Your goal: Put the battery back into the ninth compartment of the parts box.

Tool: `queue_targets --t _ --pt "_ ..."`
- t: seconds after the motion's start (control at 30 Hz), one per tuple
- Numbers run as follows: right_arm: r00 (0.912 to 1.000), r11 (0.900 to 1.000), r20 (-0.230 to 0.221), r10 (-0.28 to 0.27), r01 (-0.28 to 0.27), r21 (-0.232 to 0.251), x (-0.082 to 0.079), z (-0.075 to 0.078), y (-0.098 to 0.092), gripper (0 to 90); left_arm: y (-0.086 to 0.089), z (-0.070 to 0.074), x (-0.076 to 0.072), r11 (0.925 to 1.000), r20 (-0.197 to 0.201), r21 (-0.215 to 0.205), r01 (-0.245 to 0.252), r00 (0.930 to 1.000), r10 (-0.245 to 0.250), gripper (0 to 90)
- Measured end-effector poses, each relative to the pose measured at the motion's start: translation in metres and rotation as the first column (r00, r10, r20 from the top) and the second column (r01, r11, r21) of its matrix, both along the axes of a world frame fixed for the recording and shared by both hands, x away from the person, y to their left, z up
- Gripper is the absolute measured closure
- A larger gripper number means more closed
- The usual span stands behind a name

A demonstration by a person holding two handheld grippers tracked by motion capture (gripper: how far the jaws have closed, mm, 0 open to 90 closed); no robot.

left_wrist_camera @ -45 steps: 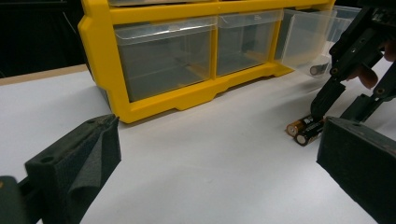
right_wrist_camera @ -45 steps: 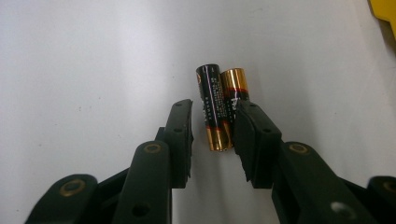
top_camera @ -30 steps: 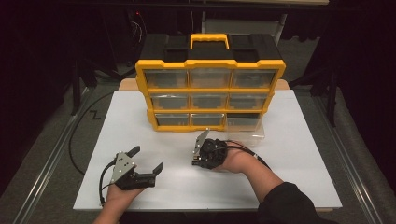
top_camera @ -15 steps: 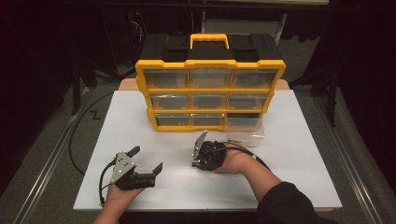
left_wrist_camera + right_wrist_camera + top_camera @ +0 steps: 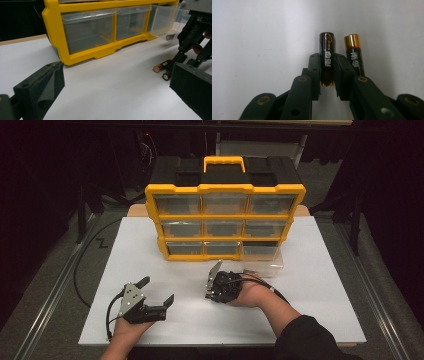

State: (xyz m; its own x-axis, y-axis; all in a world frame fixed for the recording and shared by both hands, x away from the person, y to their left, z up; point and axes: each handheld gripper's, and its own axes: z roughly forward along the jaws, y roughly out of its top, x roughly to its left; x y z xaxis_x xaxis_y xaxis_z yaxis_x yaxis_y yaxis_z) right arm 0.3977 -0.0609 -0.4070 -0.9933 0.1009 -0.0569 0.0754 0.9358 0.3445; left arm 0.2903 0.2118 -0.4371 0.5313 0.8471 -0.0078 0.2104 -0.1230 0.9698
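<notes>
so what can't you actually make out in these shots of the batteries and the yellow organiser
- High view: the two batteries on the table are hidden under the right gripper and hand.
- Right gripper view: the copper-capped black battery is partly covered by a jaw; the clamped black cylindrical battery hides its lower label.
- Left gripper view: a small dark cylinder inside the pulled-out clear plastic drawer is too small to identify.
- Yellow plastic drawer organiser: drawer contents are blurred behind the clear fronts.

Two batteries (image 5: 327,60) before organizer (image 5: 225,215)
</notes>
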Motion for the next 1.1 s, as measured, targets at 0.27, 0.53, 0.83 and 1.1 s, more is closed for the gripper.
queue_targets --t 0.27,0.53,0.83,1.1 --pt "1.0000 1.000 -0.010 -0.001 0.001 0.002 -0.003 0.010 -0.008 79.0 0.000 0.000 0.000 1.0000 -0.001 0.004 -0.001 1.0000 0.001 0.3" --pt "0.9997 1.000 -0.011 -0.020 0.020 -0.004 -0.004 0.018 -0.027 78.9 0.000 0.000 -0.001 1.0000 0.000 0.008 -0.004 1.0000 0.004 0.3" --pt "0.9990 0.999 -0.023 -0.038 0.038 -0.015 -0.007 0.024 -0.048 78.9 0.000 -0.001 -0.001 0.9999 0.000 0.009 -0.007 1.0000 0.007 0.3" --pt "0.9985 0.998 -0.016 -0.052 0.052 -0.022 -0.008 0.025 -0.065 78.9 -0.001 -0.001 0.000 0.9999 -0.001 0.010 -0.007 1.0000 0.007 0.4"
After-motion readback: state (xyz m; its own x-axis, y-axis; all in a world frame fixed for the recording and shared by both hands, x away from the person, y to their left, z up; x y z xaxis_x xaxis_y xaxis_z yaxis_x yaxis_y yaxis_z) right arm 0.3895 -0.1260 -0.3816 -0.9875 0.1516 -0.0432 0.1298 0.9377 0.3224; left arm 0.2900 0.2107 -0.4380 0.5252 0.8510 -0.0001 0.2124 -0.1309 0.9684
